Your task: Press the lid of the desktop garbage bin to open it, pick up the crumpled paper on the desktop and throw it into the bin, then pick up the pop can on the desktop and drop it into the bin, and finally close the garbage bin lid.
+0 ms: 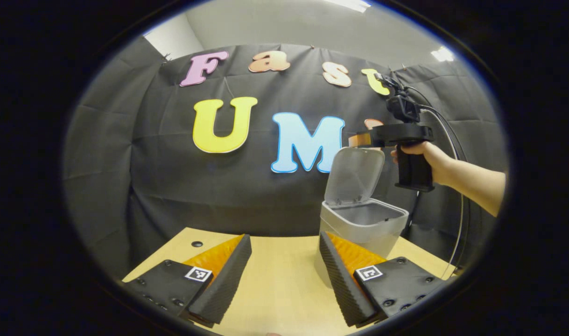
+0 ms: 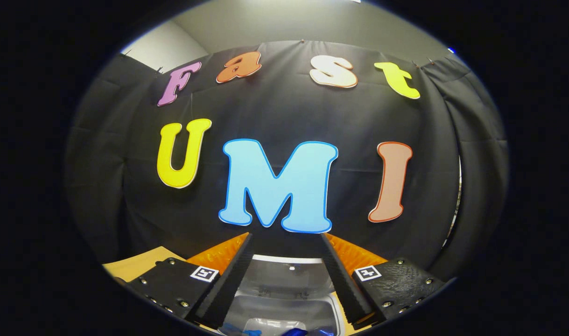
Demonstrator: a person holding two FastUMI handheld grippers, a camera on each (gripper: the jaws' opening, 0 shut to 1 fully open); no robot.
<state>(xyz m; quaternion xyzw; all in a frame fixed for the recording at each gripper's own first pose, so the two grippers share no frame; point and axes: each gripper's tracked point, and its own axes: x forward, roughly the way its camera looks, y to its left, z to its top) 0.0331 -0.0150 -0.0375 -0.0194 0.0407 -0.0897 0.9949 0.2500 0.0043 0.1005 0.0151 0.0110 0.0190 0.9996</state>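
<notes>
Right gripper (image 2: pixel 284 280) — fingers apart — hangs above the lid-up bin (image 1: pixel 362 221).

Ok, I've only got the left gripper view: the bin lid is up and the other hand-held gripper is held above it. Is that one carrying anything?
Observer: No. In the right gripper view the right hand-held gripper is open with nothing in it.
Operator: Is it actually over the opening?
Observer: Yes. In that view the bin sits right below it, and its open top shows in the gap of the gripper.
Operator: Anything inside the bin?
Observer: Something blue lies inside, at the bottom edge of that view. It is too cut off to tell whether it's the can.
</notes>
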